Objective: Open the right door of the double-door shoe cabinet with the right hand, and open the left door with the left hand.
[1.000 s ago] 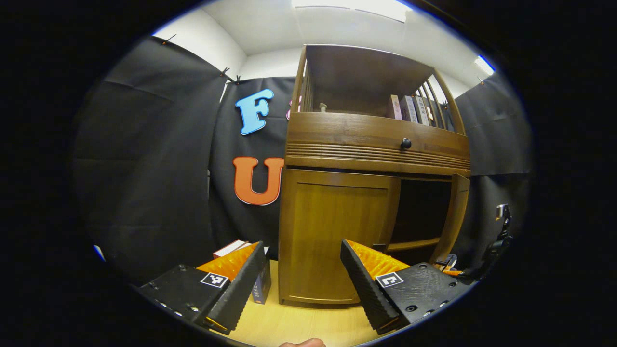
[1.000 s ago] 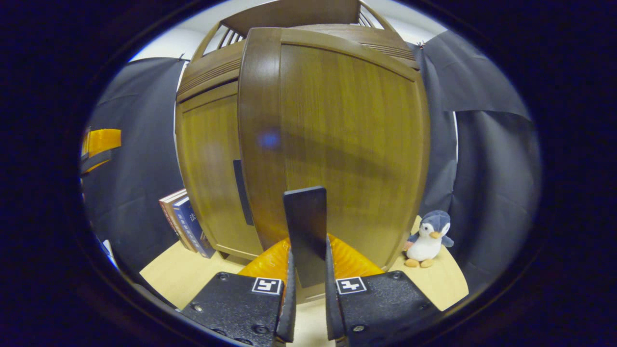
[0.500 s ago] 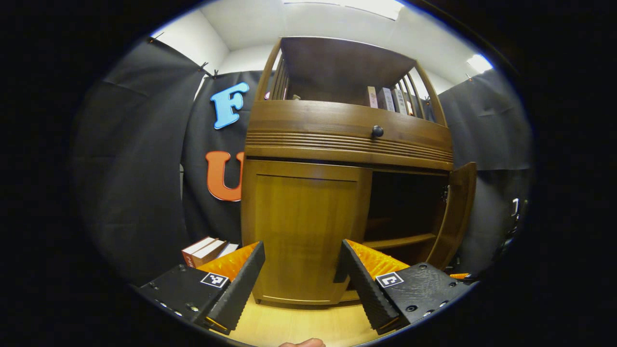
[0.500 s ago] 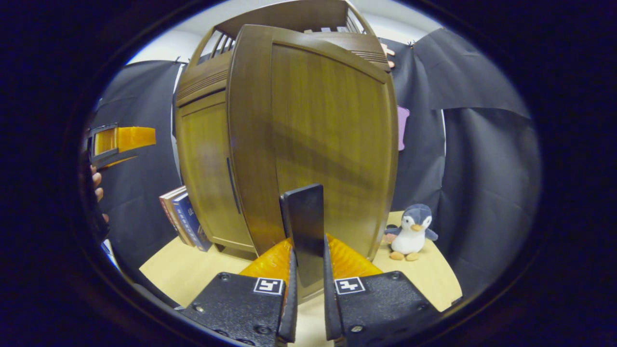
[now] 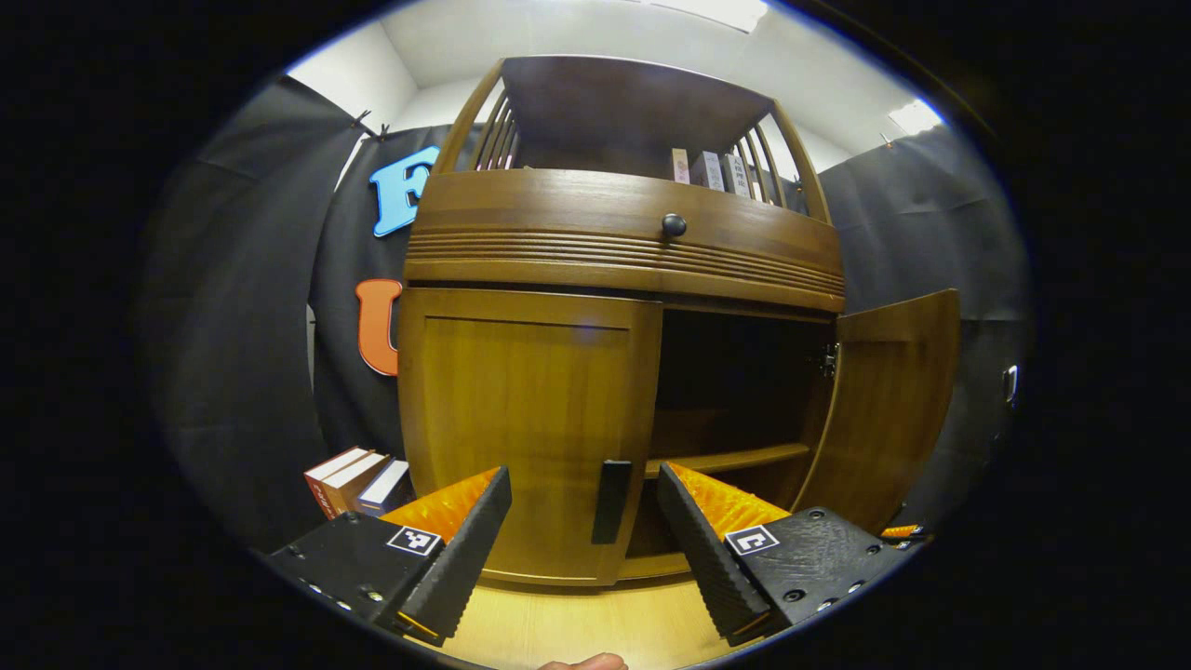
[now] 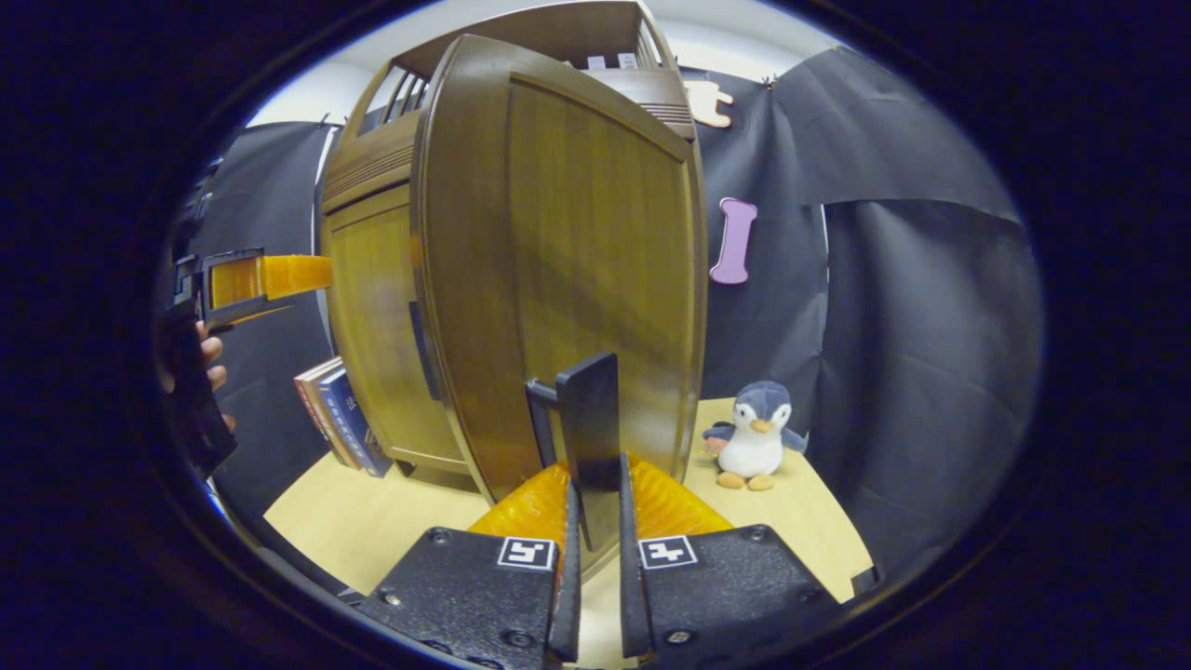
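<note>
Surface: a pale wooden tabletop point(image 6: 372, 526) carries the shoe cabinet point(image 5: 623, 251), which stands toward the table's back edge against the black cloth wall point(image 6: 921, 326).
Room: a booth hung with black cloth on all sides seen; above the cloth, white wall and a white ceiling point(image 5: 595, 37) with a bright light panel.
Shoe cabinet: dark brown wood, with an open slatted shelf on top holding a few upright books point(image 5: 704, 169), a drawer front with a round dark knob point(image 5: 674, 224), and two doors below.
Right door: the right door point(image 5: 889, 400) is swung well out, leaving a dark opening with an inner shelf point(image 5: 726, 458) visible in the left gripper view.
Left door: the left door point(image 5: 526, 428) lies flush and closed, its dark vertical handle point(image 5: 610, 501) near the inner edge.
Right gripper: the right gripper point(image 6: 595, 521) has its jaws nearly together, both fingers pressed on the right door's dark handle plate point(image 6: 588, 437).
Left gripper: the left gripper point(image 5: 584, 502) has its jaws spread wide and holds nothing; the left door's handle sits between the fingers, farther off, not touching them. In the right gripper view it appears at the left, held by a hand point(image 6: 209, 372).
Beside the cabinet, left: a few books point(image 5: 354, 476) lean on the table near its back left.
Beside the cabinet, right: a small plush penguin point(image 6: 752, 435) stands upright on the table near the cloth.
</note>
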Motion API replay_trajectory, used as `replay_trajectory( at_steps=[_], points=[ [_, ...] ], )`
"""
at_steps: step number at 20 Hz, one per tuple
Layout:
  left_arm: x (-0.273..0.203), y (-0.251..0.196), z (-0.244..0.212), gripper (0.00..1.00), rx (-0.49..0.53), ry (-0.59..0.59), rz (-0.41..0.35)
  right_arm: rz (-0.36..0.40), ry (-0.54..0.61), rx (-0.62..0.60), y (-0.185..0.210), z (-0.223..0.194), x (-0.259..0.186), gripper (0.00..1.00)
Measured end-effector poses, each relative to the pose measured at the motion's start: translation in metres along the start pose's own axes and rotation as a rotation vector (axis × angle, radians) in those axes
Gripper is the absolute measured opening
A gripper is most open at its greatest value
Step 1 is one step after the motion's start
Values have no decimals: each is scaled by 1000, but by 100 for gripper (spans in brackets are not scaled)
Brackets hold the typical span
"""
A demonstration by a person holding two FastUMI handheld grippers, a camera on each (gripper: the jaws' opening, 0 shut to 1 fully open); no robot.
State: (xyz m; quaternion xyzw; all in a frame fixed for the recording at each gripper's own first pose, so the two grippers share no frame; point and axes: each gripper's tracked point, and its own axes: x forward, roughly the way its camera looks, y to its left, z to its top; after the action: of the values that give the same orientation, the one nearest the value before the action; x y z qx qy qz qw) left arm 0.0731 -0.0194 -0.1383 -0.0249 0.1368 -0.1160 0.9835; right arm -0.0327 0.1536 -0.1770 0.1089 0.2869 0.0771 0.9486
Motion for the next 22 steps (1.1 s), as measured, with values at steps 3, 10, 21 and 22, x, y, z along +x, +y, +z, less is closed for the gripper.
replay_trajectory(
  at_steps=[3, 10, 21, 22],
  points=[
    [7, -16, -2, 95, 1, 5, -24, -39, 14, 14, -21, -2, -9, 18],
    [27, -58, -4, 94, 19, 13, -84, -102, 51, 43, -64, -16, -26, 10],
    [55, -76, -28, 94, 41, 58, -75, -216, 44, 87, -133, -21, -48, 5],
    [60, -74, -30, 94, 38, 62, -67, -228, 38, 95, -142, -19, -50, 4]
  ],
)
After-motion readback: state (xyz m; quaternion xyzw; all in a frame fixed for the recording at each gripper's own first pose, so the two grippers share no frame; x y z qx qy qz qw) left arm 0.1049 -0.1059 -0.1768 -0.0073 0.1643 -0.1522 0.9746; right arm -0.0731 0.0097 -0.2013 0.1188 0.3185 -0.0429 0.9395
